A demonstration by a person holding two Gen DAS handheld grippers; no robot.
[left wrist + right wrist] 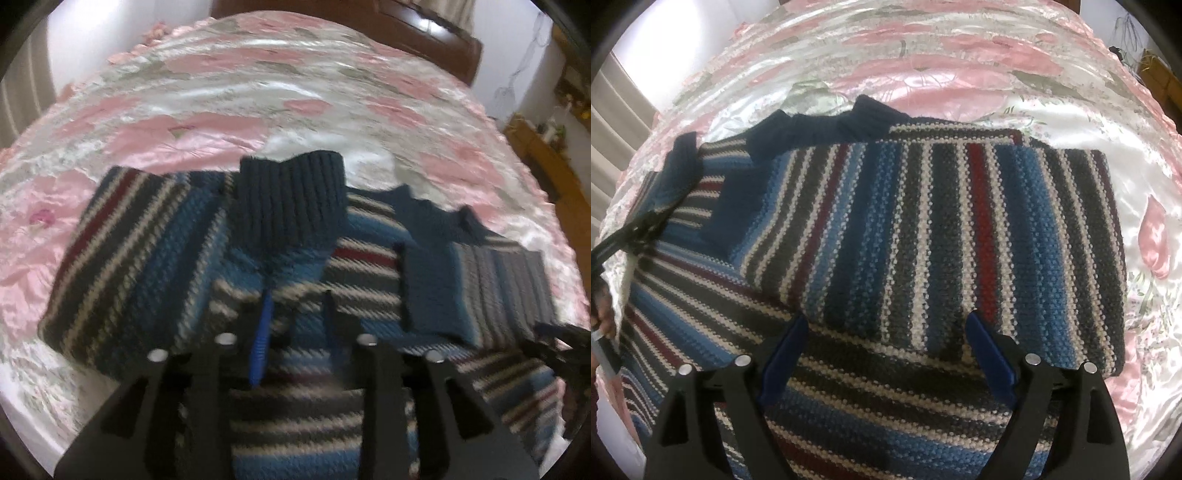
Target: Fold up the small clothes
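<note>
Right now a striped knitted sweater [923, 229] lies on the pink floral bedspread [229, 96], filling the lower half of both views. Its sleeves are folded in over the body, and the dark ribbed collar [291, 199] sits at mid-frame in the left wrist view. Hovering over the near hem, the right gripper [886, 354] has its blue-padded fingers spread wide, holding nothing. The left gripper [295, 325] looks parted too, over the middle of the sweater, though motion blur smears it. Bare bedspread stretches beyond the collar to the wooden headboard [424, 33] at upper right, and past the sweater's right edge.
</note>
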